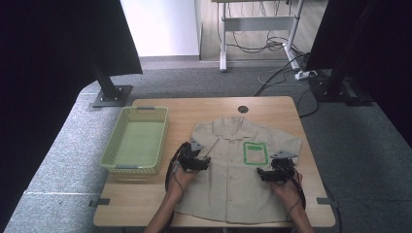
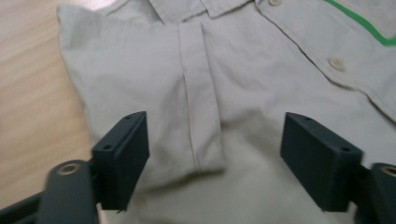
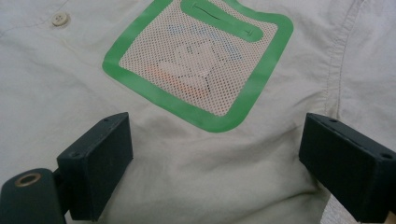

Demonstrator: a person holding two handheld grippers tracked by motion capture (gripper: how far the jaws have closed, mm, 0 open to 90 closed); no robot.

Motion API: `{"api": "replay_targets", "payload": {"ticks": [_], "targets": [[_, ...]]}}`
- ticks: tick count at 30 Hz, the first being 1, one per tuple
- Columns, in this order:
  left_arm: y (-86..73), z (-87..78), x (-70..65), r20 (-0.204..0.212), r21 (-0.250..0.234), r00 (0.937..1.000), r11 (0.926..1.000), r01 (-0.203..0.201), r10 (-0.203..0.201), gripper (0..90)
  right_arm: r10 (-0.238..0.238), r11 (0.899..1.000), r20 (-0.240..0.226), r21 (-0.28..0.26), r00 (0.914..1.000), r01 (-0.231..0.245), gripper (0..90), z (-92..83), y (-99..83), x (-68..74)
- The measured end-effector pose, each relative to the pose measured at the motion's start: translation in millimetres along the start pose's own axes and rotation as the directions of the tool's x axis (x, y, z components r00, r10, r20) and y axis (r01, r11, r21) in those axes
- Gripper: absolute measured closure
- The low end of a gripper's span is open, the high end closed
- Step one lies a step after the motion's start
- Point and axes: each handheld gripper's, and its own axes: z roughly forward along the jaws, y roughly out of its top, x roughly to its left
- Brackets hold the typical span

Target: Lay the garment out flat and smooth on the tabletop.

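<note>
Wooden table [image 1: 145,194] carries a beige shirt [image 1: 228,179] lying flat, front up, beside a green basket [image 1: 137,140]; to fold cleanly, each gripper should pinch one layer near its side edge. Left gripper [image 2: 215,158] and right gripper [image 3: 215,163] hover spread over the cloth, pinching nothing

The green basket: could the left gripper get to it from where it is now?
Probably yes. The basket sits just to the left of the left gripper, which is over the shirt with its jaws apart and nothing held. Only bare table lies between them.
</note>
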Motion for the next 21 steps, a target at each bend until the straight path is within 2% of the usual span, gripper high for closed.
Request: {"api": "replay_targets", "payload": {"ticks": [1, 2, 6, 7, 8, 9, 11, 12, 13, 14, 15, 17, 20, 21], "targets": [[3.2, 7.6, 1.3, -0.026, 0.020, 0.9997, 0.9998, 0.003, -0.003, 31.7, 0.000, 1.000, -0.001, 0.000, 1.0000, 0.000, 9.5, -0.4, -0.4, -0.2], [3.9, 11.3, 2.7, -0.032, 0.026, 0.9994, 0.9996, 0.014, -0.013, 37.9, 0.001, 1.000, 0.000, 0.000, 1.0000, -0.001, 9.6, -1.5, -1.4, -0.6], [3.4, 20.7, 6.6, -0.047, 0.052, 0.9986, 0.9983, 0.027, -0.025, 49.2, 0.000, 1.000, 0.001, -0.001, 1.0000, 0.000, 9.7, -2.9, -2.7, -1.4], [1.2, 23.3, 7.5, -0.029, 0.051, 0.9989, 0.9979, 0.040, -0.038, 49.2, 0.002, 1.000, 0.002, -0.001, 1.0000, -0.002, 9.8, -3.3, -3.1, -1.5], [1.2, 23.3, 7.5, -0.029, 0.051, 0.9989, 0.9979, 0.040, -0.038, 56.0, 0.002, 1.000, 0.002, -0.001, 1.0000, -0.002, 9.8, -3.3, -3.1, -1.5], [-0.6, 23.0, 7.4, 0.013, 0.039, 0.9982, 0.9976, 0.058, -0.058, 66.7, 0.004, 1.000, 0.004, -0.001, 1.0000, -0.004, 9.8, -3.9, -3.7, -1.6], [-0.3, 23.0, 6.8, 0.016, 0.039, 0.9982, 0.9976, 0.056, -0.057, 72.7, 0.004, 1.000, 0.004, -0.001, 1.0000, -0.004, 9.8, -4.0, -3.7, -1.6], [0.4, 22.9, 5.6, 0.012, 0.043, 0.9989, 0.9980, 0.045, -0.046, 72.7, 0.004, 1.000, 0.004, -0.001, 1.0000, -0.004, 9.8, -4.0, -3.7, -1.6], [0.4, 22.9, 5.6, 0.012, 0.043, 0.9989, 0.9980, 0.045, -0.046, 81.4, 0.004, 1.000, 0.004, -0.001, 1.0000, -0.004, 9.8, -4.0, -3.7, -1.6], [-0.1, 23.2, 6.0, 0.004, 0.038, 0.9986, 0.9979, 0.053, -0.053, 81.4, 0.005, 1.000, 0.004, -0.001, 1.0000, -0.005, 9.8, -4.2, -3.9, -1.7], [-0.7, 23.2, 7.0, 0.005, 0.033, 0.9981, 0.9976, 0.061, -0.061, 85.7, 0.004, 1.000, 0.005, -0.002, 1.0000, -0.004, 10.0, -4.7, -4.4, -2.1], [-1.2, 19.4, 11.9, -0.011, 0.016, 0.9974, 0.9974, 0.071, -0.071, 87.1, 0.006, 1.000, 0.007, -0.002, 1.0000, -0.006, 10.2, -6.0, -5.5, -2.7], [-0.3, 16.4, 14.6, -0.013, 0.005, 0.9970, 0.9970, 0.077, -0.077, 87.1, 0.007, 1.000, 0.007, -0.003, 1.0000, -0.007, 10.2, -6.2, -5.8, -3.0], [6.0, 3.4, 22.6, -0.032, -0.021, 0.9961, 0.9965, 0.081, -0.082, 87.1, 0.008, 1.000, 0.007, -0.003, 0.9999, -0.008, 10.3, -6.6, -6.2, -3.5]]}}
